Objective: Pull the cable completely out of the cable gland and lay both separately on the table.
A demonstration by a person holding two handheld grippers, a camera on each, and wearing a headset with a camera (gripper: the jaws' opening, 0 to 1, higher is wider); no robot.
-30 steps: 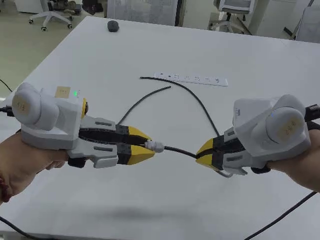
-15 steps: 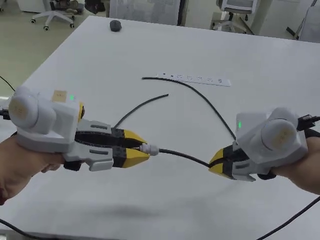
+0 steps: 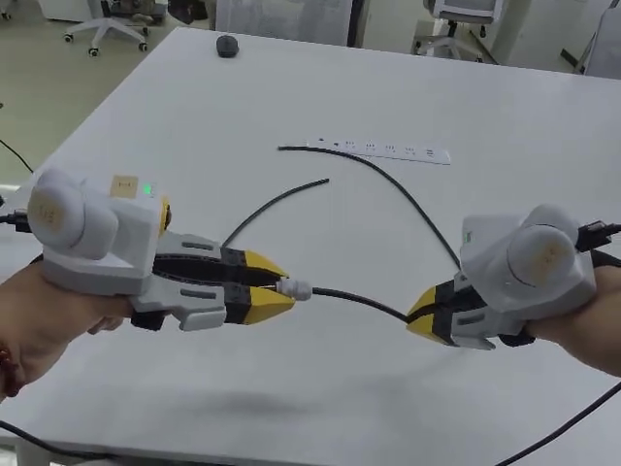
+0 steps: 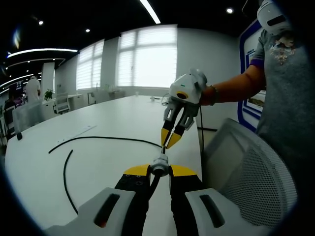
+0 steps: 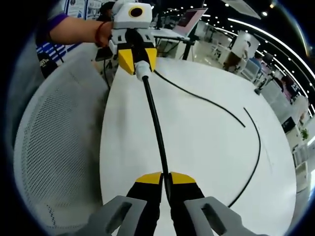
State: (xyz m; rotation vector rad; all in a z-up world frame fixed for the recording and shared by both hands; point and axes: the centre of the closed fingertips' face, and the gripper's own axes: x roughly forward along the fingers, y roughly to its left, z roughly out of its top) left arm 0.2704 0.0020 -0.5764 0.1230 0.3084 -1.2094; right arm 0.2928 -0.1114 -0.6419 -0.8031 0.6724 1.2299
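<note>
The left gripper (image 3: 279, 287) pinched the small white plastic cable gland (image 3: 299, 288) above the white bench (image 3: 320, 388). The thin black cable (image 3: 354, 296) ran right into the right gripper (image 3: 415, 318), clamped on it. Mid-pull, I judged: next, draw them farther apart.

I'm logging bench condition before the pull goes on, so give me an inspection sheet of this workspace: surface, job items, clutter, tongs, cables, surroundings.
Surface: white table, no marks seen.
Job's things: white cable gland threaded on the black cable; the stretch between the tongs is held above the table.
Clutter: white strip lying flat; small dark object near the far edge.
Tongs: left tongs shut on the cable gland; right tongs shut on the cable, apart from the gland.
Cables: both cable ends rest on the table; a dark lead crosses the near right corner.
Surroundings: office chair beyond the table.
</note>
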